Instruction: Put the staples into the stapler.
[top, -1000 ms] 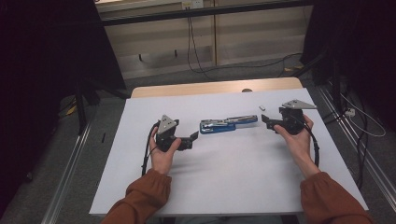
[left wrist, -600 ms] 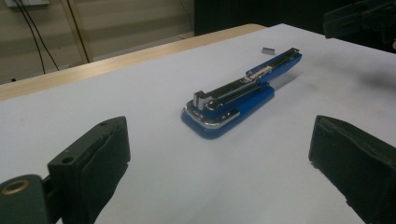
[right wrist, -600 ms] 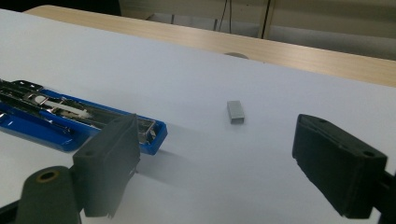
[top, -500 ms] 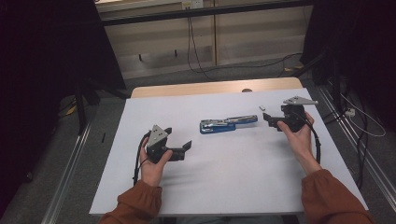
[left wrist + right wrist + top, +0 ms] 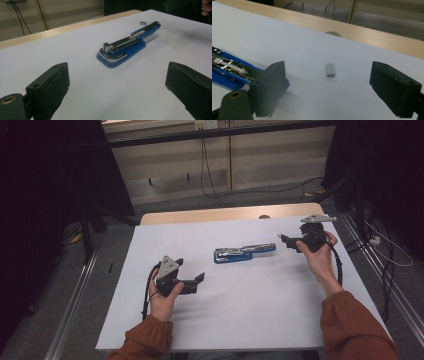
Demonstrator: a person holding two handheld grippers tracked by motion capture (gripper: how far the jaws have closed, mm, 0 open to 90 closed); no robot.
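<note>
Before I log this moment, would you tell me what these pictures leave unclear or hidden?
- Stapler: in the right gripper view the left edge cuts it off and the right gripper's near jaw covers its end.
- Strip of staples: too small to pick out in the high view.
- Right gripper: in the left gripper view the top edge cuts it off.
- Left gripper: in the high view the hand hides its grip.
</note>
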